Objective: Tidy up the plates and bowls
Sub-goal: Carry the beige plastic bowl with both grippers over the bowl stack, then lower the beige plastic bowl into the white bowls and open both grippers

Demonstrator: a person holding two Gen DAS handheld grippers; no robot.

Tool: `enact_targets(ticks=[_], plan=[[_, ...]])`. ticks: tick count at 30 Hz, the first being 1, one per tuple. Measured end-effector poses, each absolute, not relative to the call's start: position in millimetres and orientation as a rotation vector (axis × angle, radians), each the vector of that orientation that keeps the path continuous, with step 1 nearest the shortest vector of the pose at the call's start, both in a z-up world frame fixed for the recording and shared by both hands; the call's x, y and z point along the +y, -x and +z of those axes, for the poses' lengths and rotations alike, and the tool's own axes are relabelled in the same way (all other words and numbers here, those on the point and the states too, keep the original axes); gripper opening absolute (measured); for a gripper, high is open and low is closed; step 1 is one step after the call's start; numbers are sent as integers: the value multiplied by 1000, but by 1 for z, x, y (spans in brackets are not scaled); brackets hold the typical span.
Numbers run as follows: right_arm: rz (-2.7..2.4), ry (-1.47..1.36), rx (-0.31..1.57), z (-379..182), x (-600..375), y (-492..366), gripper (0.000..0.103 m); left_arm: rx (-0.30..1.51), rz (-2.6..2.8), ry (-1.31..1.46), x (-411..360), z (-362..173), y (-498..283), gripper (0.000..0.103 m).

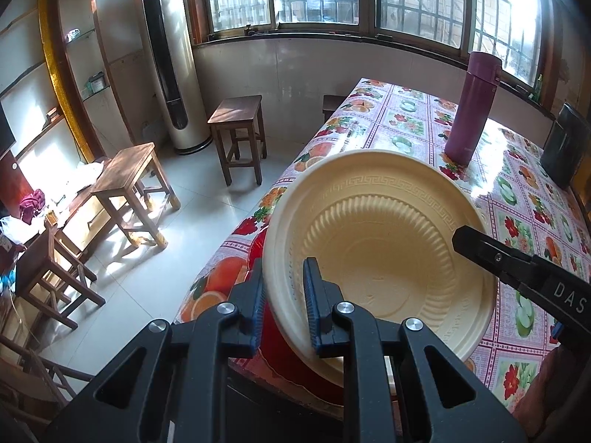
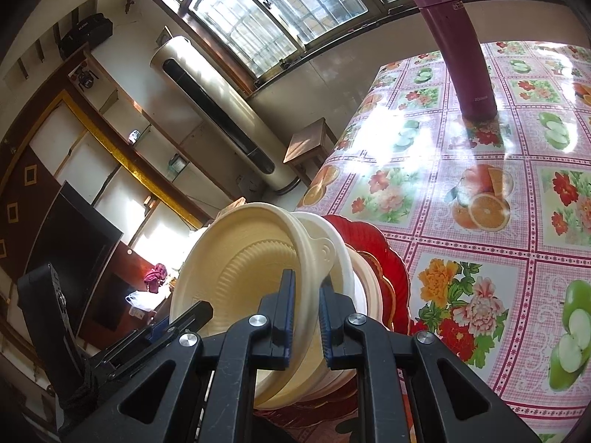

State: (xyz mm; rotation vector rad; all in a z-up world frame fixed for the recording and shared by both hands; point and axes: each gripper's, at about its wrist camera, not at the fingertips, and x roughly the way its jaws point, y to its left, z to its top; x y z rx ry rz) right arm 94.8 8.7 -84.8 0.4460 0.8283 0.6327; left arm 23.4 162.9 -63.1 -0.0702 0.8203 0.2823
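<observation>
A cream ribbed bowl (image 1: 384, 243) is the top of a stack near the table's front left corner. My left gripper (image 1: 284, 302) is shut on its near rim, one finger inside and one outside. My right gripper (image 2: 306, 313) is shut on the opposite rim of the same bowl (image 2: 236, 273); its finger (image 1: 517, 265) shows at the right of the left wrist view. Under the bowl sit a white bowl (image 2: 340, 258) and more cream dishes, on a red scalloped plate (image 2: 380, 254), also seen in the left wrist view (image 1: 280, 347).
The table has a fruit-and-flower oilcloth (image 2: 480, 170). A tall purple flask (image 1: 471, 109) stands behind the stack, also in the right wrist view (image 2: 461, 40). A black object (image 1: 565, 147) sits at the table's far right. Wooden stools (image 1: 240, 129) stand on the tiled floor to the left.
</observation>
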Motion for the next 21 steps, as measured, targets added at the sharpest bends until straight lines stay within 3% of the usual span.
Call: enact_targets(ticks=[21], plan=[[658,-591,960,-111,-2,-115,14,845,247,105,167,-66,-24,17]])
